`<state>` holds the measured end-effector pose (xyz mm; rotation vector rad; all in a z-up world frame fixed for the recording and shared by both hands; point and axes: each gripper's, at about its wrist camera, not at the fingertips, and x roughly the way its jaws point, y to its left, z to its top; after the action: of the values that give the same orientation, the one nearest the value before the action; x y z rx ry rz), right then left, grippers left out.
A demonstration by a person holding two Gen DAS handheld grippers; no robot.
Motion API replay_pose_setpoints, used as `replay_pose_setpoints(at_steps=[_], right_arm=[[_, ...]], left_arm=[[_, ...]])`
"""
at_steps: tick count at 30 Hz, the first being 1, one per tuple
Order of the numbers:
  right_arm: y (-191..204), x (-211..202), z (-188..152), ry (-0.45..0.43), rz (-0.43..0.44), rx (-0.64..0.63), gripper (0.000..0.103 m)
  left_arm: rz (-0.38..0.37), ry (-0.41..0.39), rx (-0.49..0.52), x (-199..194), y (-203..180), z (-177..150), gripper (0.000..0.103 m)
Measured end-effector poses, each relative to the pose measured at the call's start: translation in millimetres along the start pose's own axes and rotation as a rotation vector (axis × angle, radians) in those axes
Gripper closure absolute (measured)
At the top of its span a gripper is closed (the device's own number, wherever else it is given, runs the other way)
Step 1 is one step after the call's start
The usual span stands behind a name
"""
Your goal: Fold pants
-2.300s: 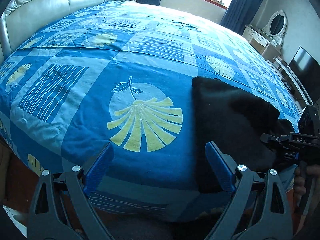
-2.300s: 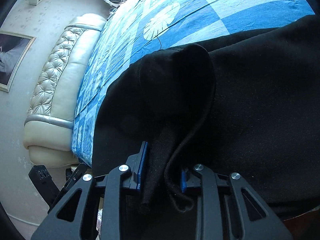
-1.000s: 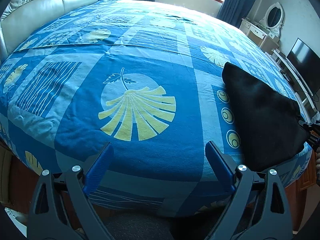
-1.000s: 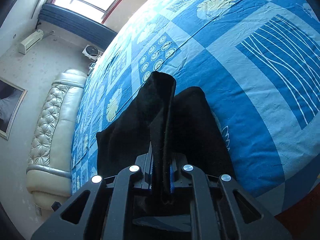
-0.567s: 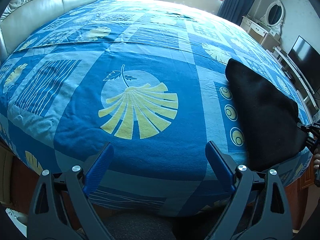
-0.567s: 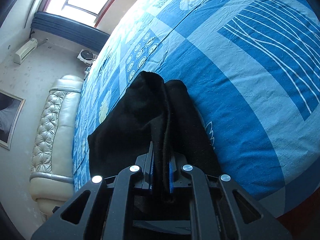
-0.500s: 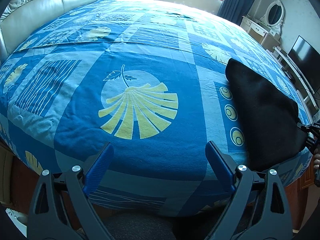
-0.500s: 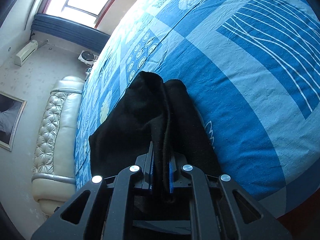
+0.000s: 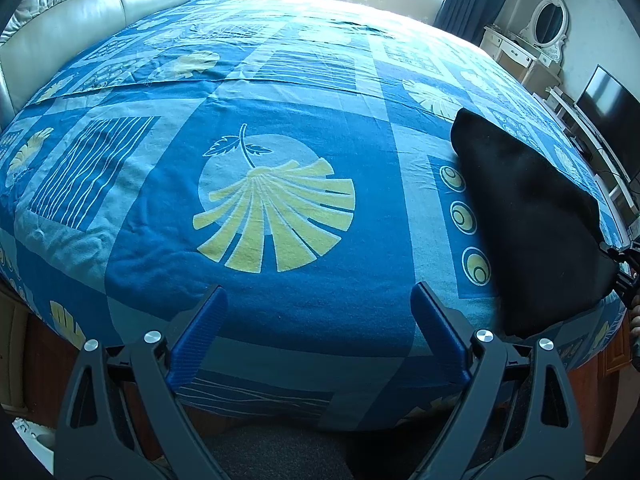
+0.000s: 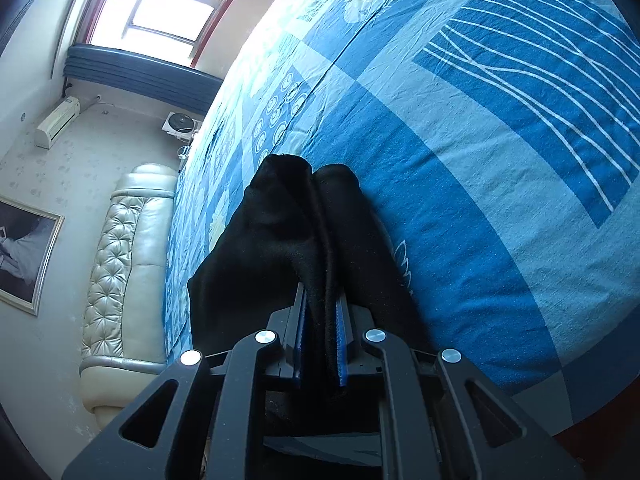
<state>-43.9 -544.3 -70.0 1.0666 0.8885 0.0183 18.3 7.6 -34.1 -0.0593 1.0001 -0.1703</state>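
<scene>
Pants [image 10: 280, 240], dragged rightward across the bed [image 9: 280, 280], stay clamped in the right hand-held gripper [image 10: 320, 340]; left hand-held gripper [image 9: 316, 336] gapes empty, fold unfinished

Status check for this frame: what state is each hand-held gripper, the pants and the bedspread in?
Left hand-held gripper: open, empty, above the bed's near edge.
Right hand-held gripper: shut on a fold of the pants.
Black pants: bunched, lying on the bed's right side, one edge lifted.
Blue patterned bedspread: spread flat, slightly wrinkled.
</scene>
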Motion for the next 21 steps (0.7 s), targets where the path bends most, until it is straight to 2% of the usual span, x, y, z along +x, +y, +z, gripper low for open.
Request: replay_pose_setpoints(at_steps=[3,6,8,10,11,13,17,21], right_arm=[[-0.6,-5.4,0.7,-0.011,0.004,0.014,0.092],[-2.5,-10.9,0.3,-0.011,0.039,0.040,0.085],[-5.4,-19.7,0.2,-0.035,0.050,0.048,0.076],[-7.6,-28.9,-0.3,-0.069,0.029,0.048,0.048],[-9.9,-32.1,-0.5,-0.080,0.031,0.045,0.045],[-14.6,-31.9,-2.1,-0.068,0.062,0.051,0.043],[-17.3,-21.3,-7.6,-0.028,0.070,0.030,0.039],[-18.2,-5.2,-14.4,0.024,0.141,0.031,0.036]], left_arm=[[-0.002,0.003,0.004,0.2,-0.7,-0.6,0.010],[-0.035,0.016,0.006,1.2,-2.0,-1.0,0.010],[-0.082,0.037,-0.006,3.0,-3.8,-1.7,0.010],[-0.151,0.060,-0.028,5.0,-7.8,-2.6,0.010],[-0.189,0.072,-0.030,6.6,-12.4,-2.8,0.010],[-0.247,0.087,-0.018,9.0,-25.3,-2.4,0.010],[-0.361,0.138,-0.015,20.7,-53.5,1.9,0.010],[-0.427,0.192,-0.046,39.3,-75.4,8.3,0.010]])
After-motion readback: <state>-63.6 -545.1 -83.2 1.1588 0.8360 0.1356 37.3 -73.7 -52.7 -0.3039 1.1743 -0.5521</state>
